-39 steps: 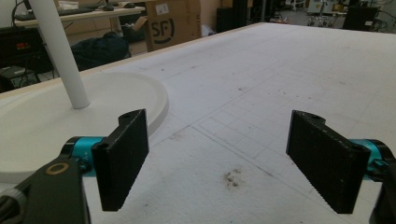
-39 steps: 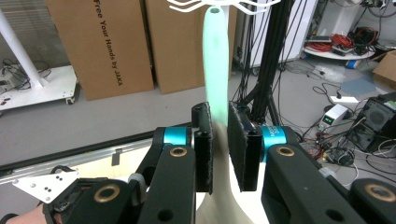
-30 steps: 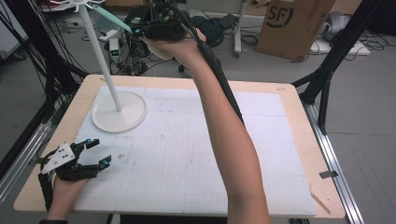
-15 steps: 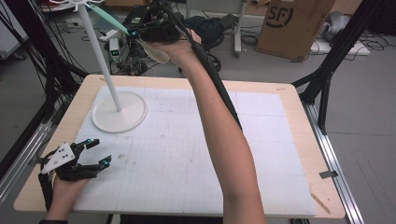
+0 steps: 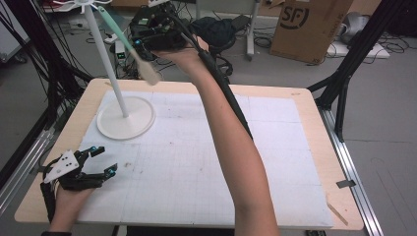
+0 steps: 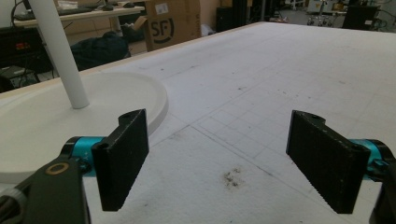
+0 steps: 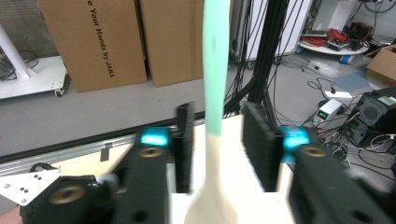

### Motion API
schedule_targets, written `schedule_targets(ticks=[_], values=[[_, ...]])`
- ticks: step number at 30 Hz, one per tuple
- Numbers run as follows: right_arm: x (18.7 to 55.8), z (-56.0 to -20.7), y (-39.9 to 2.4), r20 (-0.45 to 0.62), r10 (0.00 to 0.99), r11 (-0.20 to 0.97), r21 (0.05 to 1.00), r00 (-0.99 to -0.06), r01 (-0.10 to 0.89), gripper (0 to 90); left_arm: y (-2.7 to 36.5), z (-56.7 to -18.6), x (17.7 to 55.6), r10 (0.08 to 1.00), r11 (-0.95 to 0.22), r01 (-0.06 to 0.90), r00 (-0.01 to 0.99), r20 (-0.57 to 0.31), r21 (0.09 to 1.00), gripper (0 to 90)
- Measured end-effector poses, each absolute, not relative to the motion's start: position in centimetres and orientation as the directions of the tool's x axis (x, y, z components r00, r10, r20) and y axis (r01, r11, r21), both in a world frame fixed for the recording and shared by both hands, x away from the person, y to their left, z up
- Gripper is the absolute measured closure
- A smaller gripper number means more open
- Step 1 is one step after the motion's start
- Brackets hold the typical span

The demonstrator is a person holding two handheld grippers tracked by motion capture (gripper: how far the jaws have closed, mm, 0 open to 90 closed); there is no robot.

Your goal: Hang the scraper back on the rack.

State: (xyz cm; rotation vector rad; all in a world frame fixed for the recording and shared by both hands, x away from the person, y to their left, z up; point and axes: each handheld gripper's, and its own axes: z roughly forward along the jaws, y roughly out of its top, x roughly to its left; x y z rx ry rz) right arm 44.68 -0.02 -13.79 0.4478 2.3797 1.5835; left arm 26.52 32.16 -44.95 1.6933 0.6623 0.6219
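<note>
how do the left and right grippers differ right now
The left gripper rests low at the table's near-left corner, while the right gripper is raised beyond the far edge by the white stand. The left gripper's jaws are wide apart around nothing; the right gripper's jaws flank a mint-and-cream utensil. Both have black jaws with blue fittings.

Two handheld grippers are in play: the left gripper (image 5: 101, 160) with two black ribbed jaws spread apart, and the right gripper (image 5: 140, 46) raised beyond the table's far edge. One white stand (image 5: 126, 118), a single pole on one round base, sits ahead of the left gripper. One green-and-cream spatula (image 5: 129, 43) hangs between the right gripper's jaws. Two brown cardboard boxes (image 7: 91, 39) stand side by side beyond that gripper.
</note>
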Motion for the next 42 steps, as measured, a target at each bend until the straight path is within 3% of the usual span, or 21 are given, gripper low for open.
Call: schedule_targets(ticks=[9,19,33,42], values=[[42.8,-17.3,-4.2,-0.052,0.376,0.333,0.939,-0.925,0.083,34.7,32.1,-45.0,26.4,0.713,-0.192,0.094,0.698,0.073,0.977,21.5],[39.9,-25.0,-12.5,0.005,0.411,0.269,0.955,-0.912,0.126,20.2,32.1,-44.9,26.5,0.715,-0.191,0.11,0.697,0.061,0.975,21.5],[33.4,-34.9,-23.8,0.04,0.512,0.211,0.963,-0.858,0.17,17.5,32.0,-44.9,26.5,0.714,-0.202,0.105,0.697,0.074,0.974,21.4],[30.0,-40.3,-27.9,0.061,0.596,0.182,0.961,-0.801,0.208,17.6,31.9,-45.0,26.4,0.713,-0.209,0.097,0.696,0.084,0.973,21.2]])
